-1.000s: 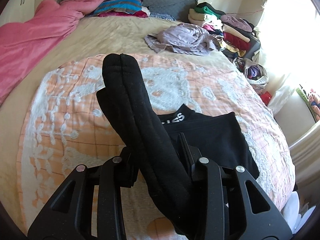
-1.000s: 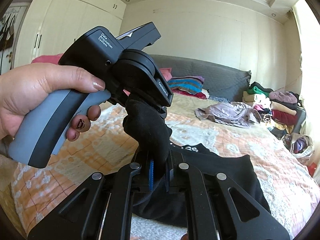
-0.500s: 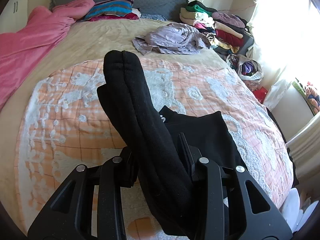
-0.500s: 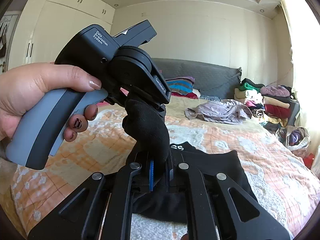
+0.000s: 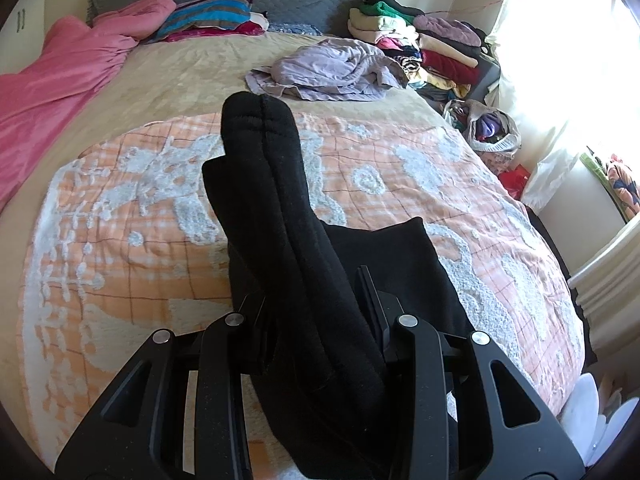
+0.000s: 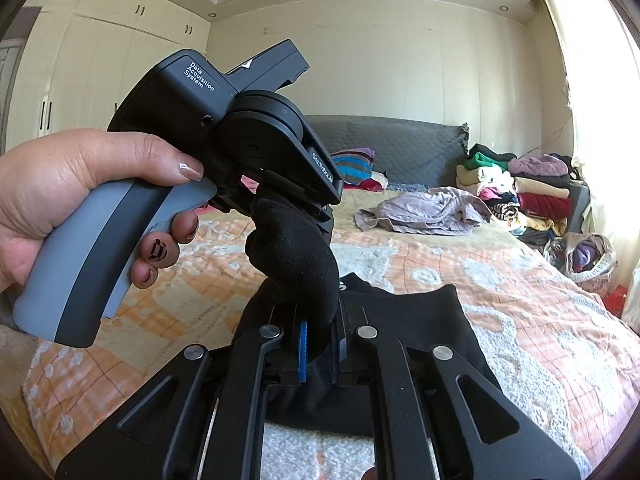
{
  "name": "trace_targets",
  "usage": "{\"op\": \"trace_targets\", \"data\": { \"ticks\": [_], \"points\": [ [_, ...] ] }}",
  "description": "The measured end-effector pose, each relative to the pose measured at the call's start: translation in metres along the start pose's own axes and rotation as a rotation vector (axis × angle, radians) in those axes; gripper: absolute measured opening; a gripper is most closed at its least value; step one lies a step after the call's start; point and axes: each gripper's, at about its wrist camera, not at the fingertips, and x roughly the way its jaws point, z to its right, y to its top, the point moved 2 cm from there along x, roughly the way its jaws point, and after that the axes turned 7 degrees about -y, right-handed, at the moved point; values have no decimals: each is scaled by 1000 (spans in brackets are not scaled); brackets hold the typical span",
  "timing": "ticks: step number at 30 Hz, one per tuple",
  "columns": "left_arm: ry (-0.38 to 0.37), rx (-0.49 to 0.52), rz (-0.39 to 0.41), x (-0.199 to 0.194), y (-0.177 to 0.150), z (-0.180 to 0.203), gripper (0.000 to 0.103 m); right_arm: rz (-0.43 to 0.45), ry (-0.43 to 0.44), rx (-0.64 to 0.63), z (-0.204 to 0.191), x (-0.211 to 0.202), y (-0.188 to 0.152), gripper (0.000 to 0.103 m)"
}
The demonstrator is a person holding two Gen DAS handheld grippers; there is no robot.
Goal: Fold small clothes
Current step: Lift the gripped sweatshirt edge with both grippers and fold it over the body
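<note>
A pair of black socks [image 5: 276, 216] laid together is held up in the air between both grippers. My left gripper [image 5: 316, 312] is shut on one end, and the socks stick out forward over the bed. My right gripper [image 6: 320, 340] is shut on the other end of the socks [image 6: 296, 256], which bend up into the left gripper's jaws above. A folded black garment [image 5: 404, 264] lies on the orange and white blanket [image 5: 120, 240] below; it also shows in the right wrist view [image 6: 404, 320].
A crumpled lilac garment [image 5: 332, 68] lies farther up the bed. A pink blanket [image 5: 60, 80] covers the left side. Folded clothes [image 5: 424, 40] are stacked at the far right, with a bag [image 5: 492, 128] beside the bed. Wardrobes [image 6: 80, 80] line the left wall.
Both grippers, still holding the socks, have shifted slightly; the view has swung a little left so the bed's contents sit farther right. The grip on the socks is unchanged.
</note>
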Motion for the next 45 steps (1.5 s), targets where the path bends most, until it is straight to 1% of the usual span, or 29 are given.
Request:
{"op": "trace_targets", "data": {
  "ticks": [21, 34, 38, 45],
  "points": [
    [-27, 28, -50, 38, 2, 37, 27, -42, -38, 74, 32, 1, -17, 7],
    [-52, 45, -90, 68, 4, 58, 27, -82, -56, 155, 56, 9, -24, 7],
    [-51, 44, -111, 81, 4, 62, 28, -112, -49, 208, 66, 15, -28, 7],
    [-37, 49, -153, 102, 0, 65, 32, -188, -11, 309, 82, 28, -37, 7]
  ]
}}
